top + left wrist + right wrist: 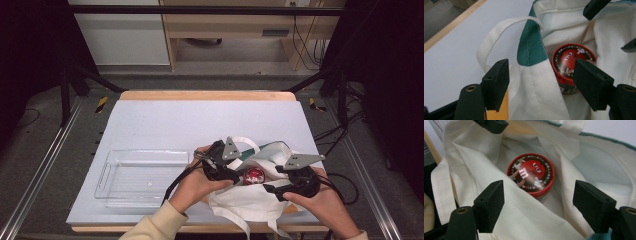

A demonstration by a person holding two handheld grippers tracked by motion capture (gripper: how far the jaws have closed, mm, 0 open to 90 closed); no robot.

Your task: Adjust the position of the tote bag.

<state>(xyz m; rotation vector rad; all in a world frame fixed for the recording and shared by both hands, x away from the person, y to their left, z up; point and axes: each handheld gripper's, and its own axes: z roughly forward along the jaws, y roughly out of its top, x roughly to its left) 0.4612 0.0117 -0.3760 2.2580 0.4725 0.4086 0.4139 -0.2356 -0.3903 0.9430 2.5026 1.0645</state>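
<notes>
At the bottom of the high view I see my two hands, and each one holds a claw over a cream bag (245, 200) at the lower right of the desk (160, 125). The left claw (227, 172) is at the centre of the frame, the right claw (280, 187) a little to the right and lower. A red tin (253, 175) lies between them, inside the mouth of the bag.

In the left claw view, the left claw (541, 82) is released, its jaws wide apart. One jaw is outside the bag wall and one inside, so the cloth with its green band (530, 45) stands between them, not pinched. The tin (572, 62) is just beside the inner jaw; I cannot tell if they touch. A cream handle (499, 35) loops at the upper left.

In the right claw view, the right claw (537, 205) is also released, over the open bag (474, 165). The tin (531, 173) lies beyond the jaws, at the centre, partly under a fold.

Further on the desk, at the left, is a clear tray (142, 177).
</notes>
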